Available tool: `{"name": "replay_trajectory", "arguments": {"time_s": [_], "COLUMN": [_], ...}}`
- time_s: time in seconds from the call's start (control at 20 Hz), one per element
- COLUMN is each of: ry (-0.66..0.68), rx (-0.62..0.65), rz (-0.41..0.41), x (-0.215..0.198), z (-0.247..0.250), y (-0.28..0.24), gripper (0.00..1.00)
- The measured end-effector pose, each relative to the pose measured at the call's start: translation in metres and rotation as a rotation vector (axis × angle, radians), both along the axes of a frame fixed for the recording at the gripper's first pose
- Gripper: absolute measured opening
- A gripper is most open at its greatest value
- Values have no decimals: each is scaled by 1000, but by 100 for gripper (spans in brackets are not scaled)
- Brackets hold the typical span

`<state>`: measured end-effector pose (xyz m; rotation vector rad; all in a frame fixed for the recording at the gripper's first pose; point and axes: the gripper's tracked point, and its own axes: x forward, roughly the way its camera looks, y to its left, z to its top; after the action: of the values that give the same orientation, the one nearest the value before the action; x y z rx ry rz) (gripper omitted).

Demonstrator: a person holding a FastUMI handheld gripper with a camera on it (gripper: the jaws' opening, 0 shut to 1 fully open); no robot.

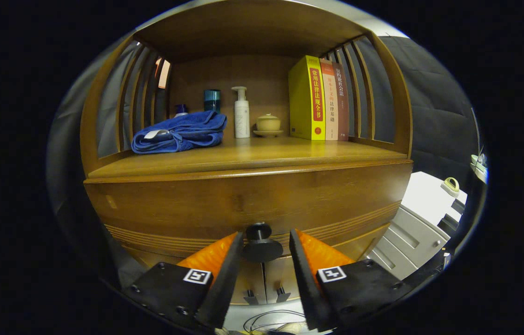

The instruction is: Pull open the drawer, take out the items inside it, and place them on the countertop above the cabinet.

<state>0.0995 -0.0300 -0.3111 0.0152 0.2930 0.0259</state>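
While the gripper [265, 238] stands in front of the wooden cabinet [243, 195], its two fingers are spread apart and the round dark knob [262, 245] of the drawer [248, 204] sits between them. A gap shows on each side of the knob, so the fingers do not press on it; the claw is open around the knob. The drawer front lies flush with the cabinet body, so the drawer is closed, and the items inside it are hidden behind the front.

Above the drawer is the countertop [262, 156], which forms the floor of an open shelf with slatted wooden sides. On the left part of the countertop lies a folded blue towel [180, 132], with a small pale thing on its left end that I cannot identify. Behind the towel stand a small dark blue bottle [181, 110] and a teal container [212, 100]. Near the middle, against the back panel, stands a white pump bottle [242, 114], and just beside it on the right is a small tan lidded cup [268, 123] on a saucer. At the right side three books stand upright and touch each other: a thick yellow book [307, 98], then a pale orange one [330, 100], then a brown one [342, 100].

To the right of the cabinet, lower down, a white piece of furniture [410, 242] with panelled fronts is visible. Below the fingers some thin cables [273, 318] lie on a light floor.
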Motion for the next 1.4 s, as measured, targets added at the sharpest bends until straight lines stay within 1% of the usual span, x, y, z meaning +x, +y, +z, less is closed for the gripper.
{"name": "replay_trajectory", "arguments": {"time_s": [0.15, 0.2, 0.35, 0.4, 0.6, 1.05, 1.1, 1.25, 1.4], "ry": [47, 55, 34, 23, 28, 33, 32, 27, 37], "rx": [-7, -4, -7, -8, -16, -22, -28, -45, -38], "rz": [-26, -28, -28, -30, -7, 5, 9, 27, 28], "x": [2, 3, 1, 0, -9, -53, -57, -70, -85], "z": [-9, -11, -8, -7, -7, -1, 0, 2, 3], "y": [0, 0, 0, 0, 1, -8, -8, -10, -13], "gripper": [57, 56, 49, 44, 41, 41, 36, 35, 35]}}
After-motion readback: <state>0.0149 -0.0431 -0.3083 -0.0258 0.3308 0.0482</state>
